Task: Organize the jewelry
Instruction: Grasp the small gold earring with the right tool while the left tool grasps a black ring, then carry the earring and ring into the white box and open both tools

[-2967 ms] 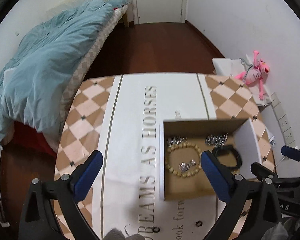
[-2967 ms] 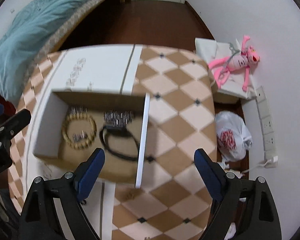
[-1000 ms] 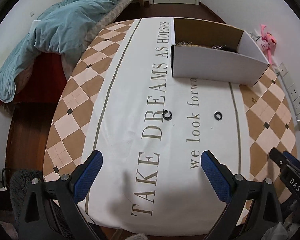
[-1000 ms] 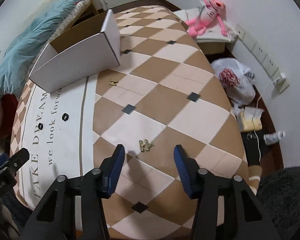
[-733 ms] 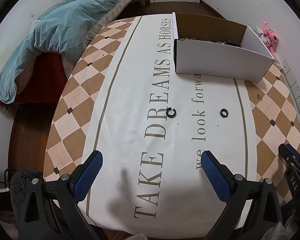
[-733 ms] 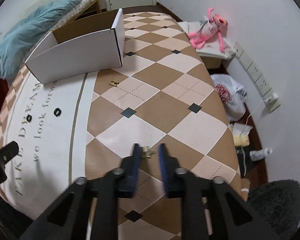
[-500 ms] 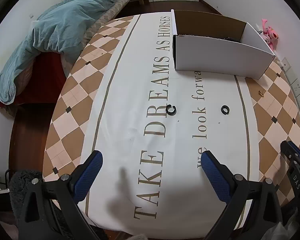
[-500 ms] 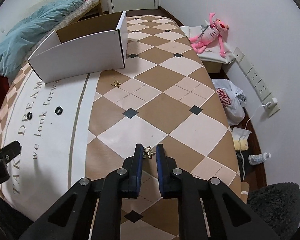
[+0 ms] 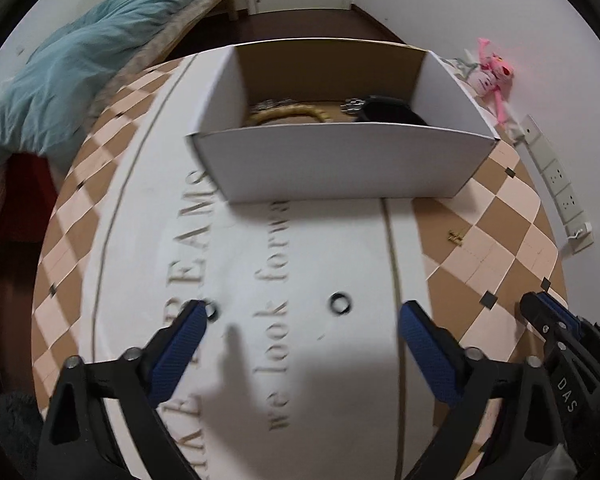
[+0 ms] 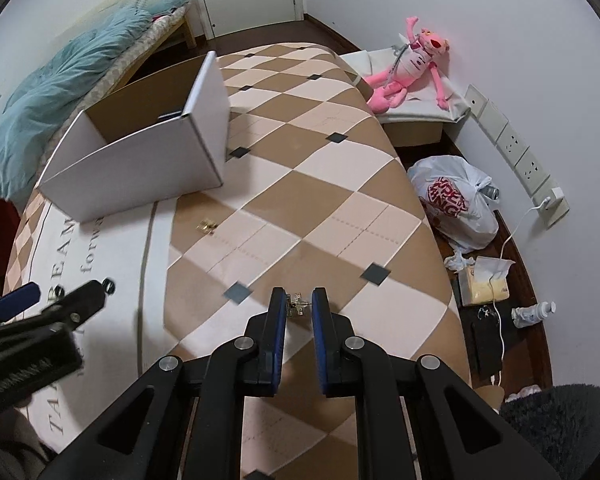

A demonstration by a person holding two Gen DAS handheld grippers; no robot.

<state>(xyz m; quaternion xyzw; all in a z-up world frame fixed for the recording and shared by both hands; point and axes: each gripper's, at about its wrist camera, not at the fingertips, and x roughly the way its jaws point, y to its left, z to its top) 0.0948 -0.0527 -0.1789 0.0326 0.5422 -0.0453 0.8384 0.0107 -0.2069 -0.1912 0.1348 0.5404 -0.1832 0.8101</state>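
A white cardboard box (image 9: 340,160) stands on the table and holds a bead bracelet (image 9: 286,114) and a black bracelet (image 9: 388,110). Two black rings (image 9: 340,303) (image 9: 211,311) lie on the white cloth in front of it. My left gripper (image 9: 300,328) is open above the cloth, its left finger next to one ring. My right gripper (image 10: 299,304) is shut on a small gold earring (image 10: 296,305), held above the checkered cloth. A second gold earring (image 10: 207,226) lies near the box (image 10: 140,160); it also shows in the left wrist view (image 9: 455,236).
The round table (image 10: 340,208) has a checkered cloth with a lettered white band. A bed with a teal quilt (image 9: 72,68) stands at the left. A pink plush toy (image 10: 408,64), a plastic bag (image 10: 456,200) and wall sockets (image 10: 516,148) are at the right.
My right gripper closed on the gold earring and lifted it off the cloth. My left gripper moved forward toward the box and the black rings.
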